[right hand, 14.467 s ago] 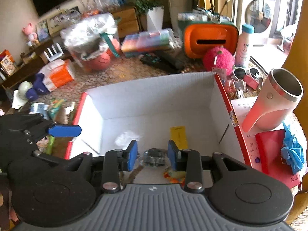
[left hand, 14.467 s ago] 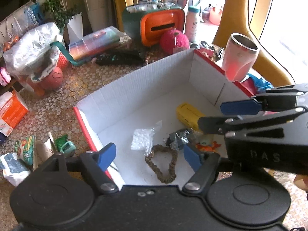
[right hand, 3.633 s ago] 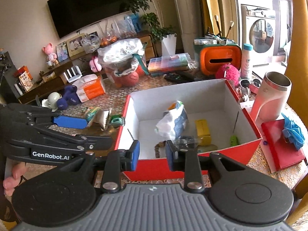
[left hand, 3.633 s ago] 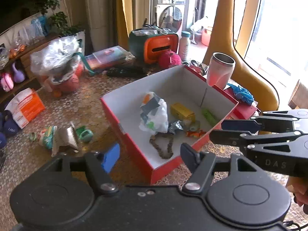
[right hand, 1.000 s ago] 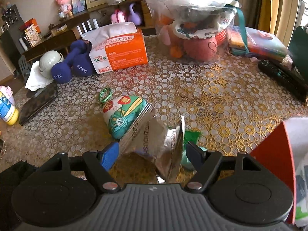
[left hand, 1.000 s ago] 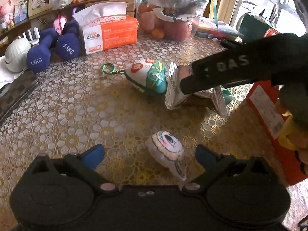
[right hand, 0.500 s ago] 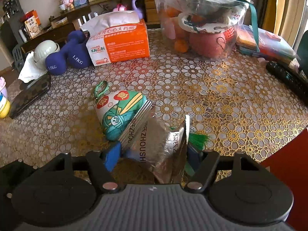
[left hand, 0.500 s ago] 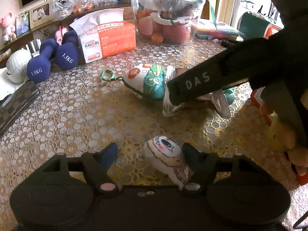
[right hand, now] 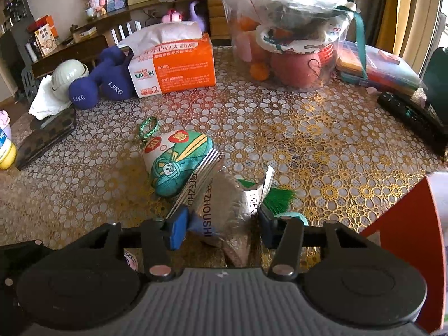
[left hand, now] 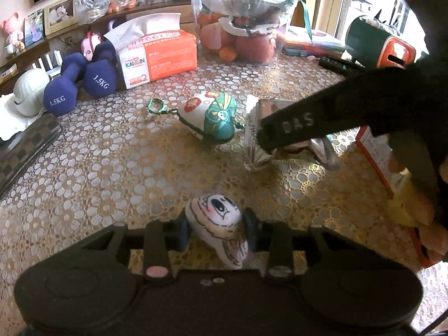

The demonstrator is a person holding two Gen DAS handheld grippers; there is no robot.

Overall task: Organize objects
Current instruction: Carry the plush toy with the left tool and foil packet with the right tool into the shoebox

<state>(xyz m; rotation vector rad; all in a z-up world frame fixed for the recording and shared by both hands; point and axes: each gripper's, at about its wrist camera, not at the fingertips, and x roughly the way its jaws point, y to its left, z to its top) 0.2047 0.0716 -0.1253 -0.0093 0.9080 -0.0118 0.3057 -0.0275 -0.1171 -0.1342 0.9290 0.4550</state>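
Tabletop [left hand: 112, 168] cluttered | left gripper [left hand: 215, 231] fingers just closed, pinching plush [left hand: 217, 218] | right gripper [right hand: 221, 224] fingers just closed, pinching foil bag [right hand: 224, 204]

The right gripper [right hand: 219, 222] is seen with its jaws just closed further onto a crumpled silver foil packet [right hand: 224, 200], which is pressed from both sides. A green-and-white plush pouch [right hand: 175, 165] is touched by the packet's left edge on the gold-patterned tablecloth [right hand: 322, 145]. A red box [right hand: 400, 232] is seen at right.
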